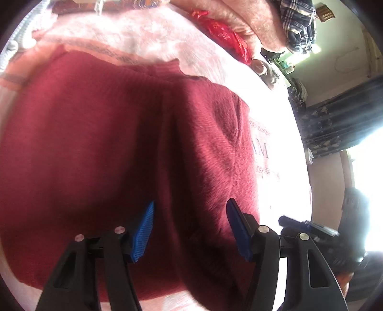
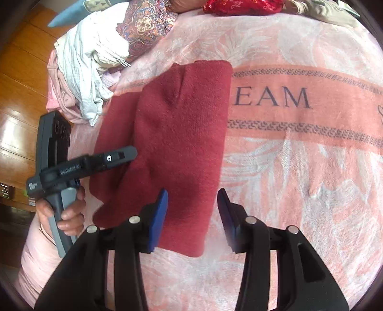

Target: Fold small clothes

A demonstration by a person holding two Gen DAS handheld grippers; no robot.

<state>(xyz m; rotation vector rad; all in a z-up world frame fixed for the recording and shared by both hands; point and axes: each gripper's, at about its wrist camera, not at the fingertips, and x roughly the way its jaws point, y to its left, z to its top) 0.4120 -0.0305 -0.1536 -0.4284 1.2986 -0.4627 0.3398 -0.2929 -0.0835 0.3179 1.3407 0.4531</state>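
Observation:
A dark red knitted garment [image 2: 177, 134] lies partly folded on a pink blanket [image 2: 287, 167] with the letters "EAM". It fills most of the left wrist view [image 1: 107, 155]. My left gripper [image 1: 190, 208] is open and empty, close above the garment; its body also shows in the right wrist view [image 2: 71, 167], held in a hand at the garment's left edge. My right gripper [image 2: 192, 197] is open and empty, just above the garment's near right corner. Part of the right gripper shows in the left wrist view [image 1: 308, 227].
A pile of white and pink clothes [image 2: 88, 71] lies at the blanket's far left. A patterned cushion [image 2: 146, 24] and a red cloth [image 2: 239, 6] lie at the far edge. Wooden floor [image 2: 21, 95] is to the left. A plaid cloth [image 1: 299, 24] hangs at the back.

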